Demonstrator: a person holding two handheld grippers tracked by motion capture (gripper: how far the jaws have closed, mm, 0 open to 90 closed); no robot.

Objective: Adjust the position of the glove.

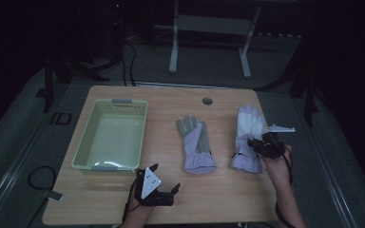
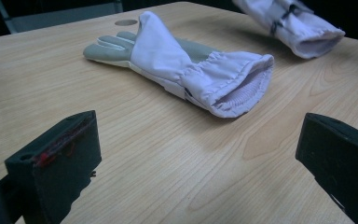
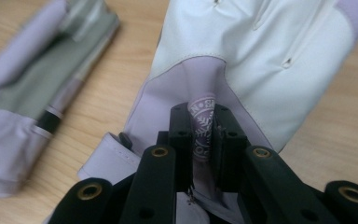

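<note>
Two gloves lay on the table [image 1: 218, 194], long axes running near to far, cuffs toward the person. The right glove [image 1: 248, 135] sat at the right side, and the right gripper [image 1: 261, 145] was clenched on a pinched fold of its fabric [image 3: 204, 128] near the cuff. The middle glove [image 1: 196, 142] lay ahead and to the right of the left gripper [image 1: 164, 190], whose jaws stood wide apart and empty. The basket [image 1: 83, 154] waited at the left, nearer that free hand.
</note>
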